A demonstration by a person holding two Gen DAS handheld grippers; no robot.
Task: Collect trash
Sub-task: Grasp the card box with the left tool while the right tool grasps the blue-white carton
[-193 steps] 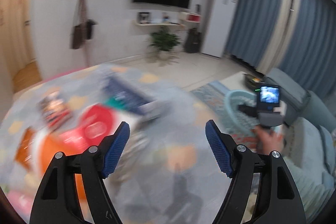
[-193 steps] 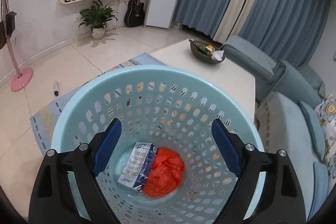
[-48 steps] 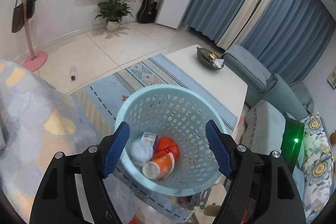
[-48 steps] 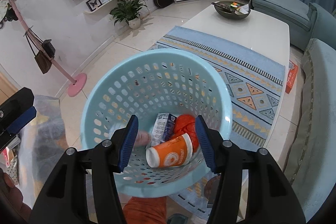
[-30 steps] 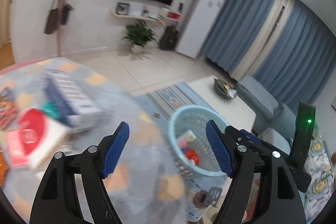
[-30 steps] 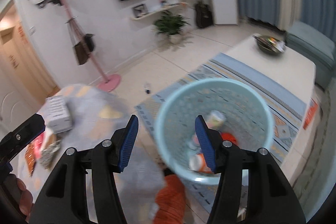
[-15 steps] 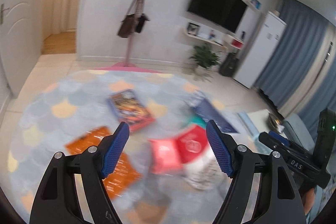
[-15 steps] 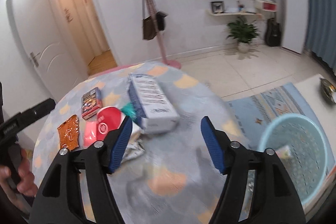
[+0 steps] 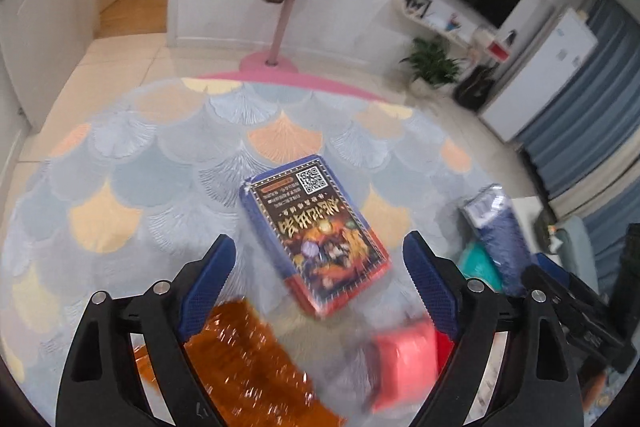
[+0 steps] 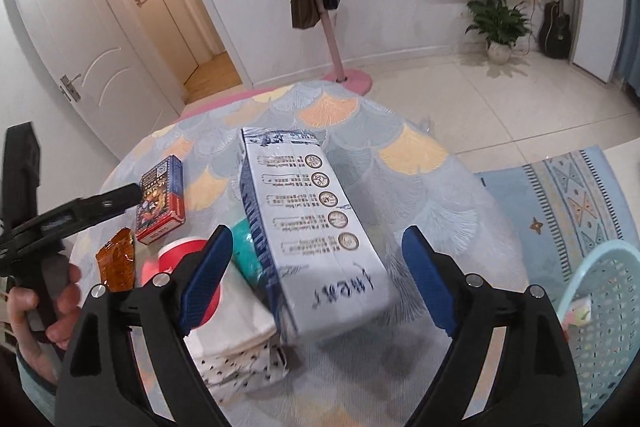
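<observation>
My left tongs (image 9: 318, 275) hang over the round bench (image 9: 160, 163) with both blue-padded jaws spread wide and nothing between them. Right ahead of them a small dark box (image 9: 316, 233) with a QR code and a red edge lies flat on the scallop-patterned cloth. An orange crinkly wrapper (image 9: 248, 367) sits under the left jaw, and a blurred red packet (image 9: 404, 359) lies near the right jaw.

My right tongs (image 10: 316, 275) are likewise wide apart and empty, hovering above a large white-and-blue carton (image 10: 316, 235) lying on its side on the bench. Beside the carton I see a teal object (image 10: 248, 259) tucked against its left side, a red-and-white round thing (image 10: 180, 255), and a white speckled bag (image 10: 236, 343) touching the carton's near corner. Further left are the small dark box and the orange wrapper, with my left hand (image 10: 48, 307) gripping its handle there.

The light-blue laundry basket (image 10: 600, 323) stands off the bench at the lower right, on the floor beside the patterned rug (image 10: 560, 195).
</observation>
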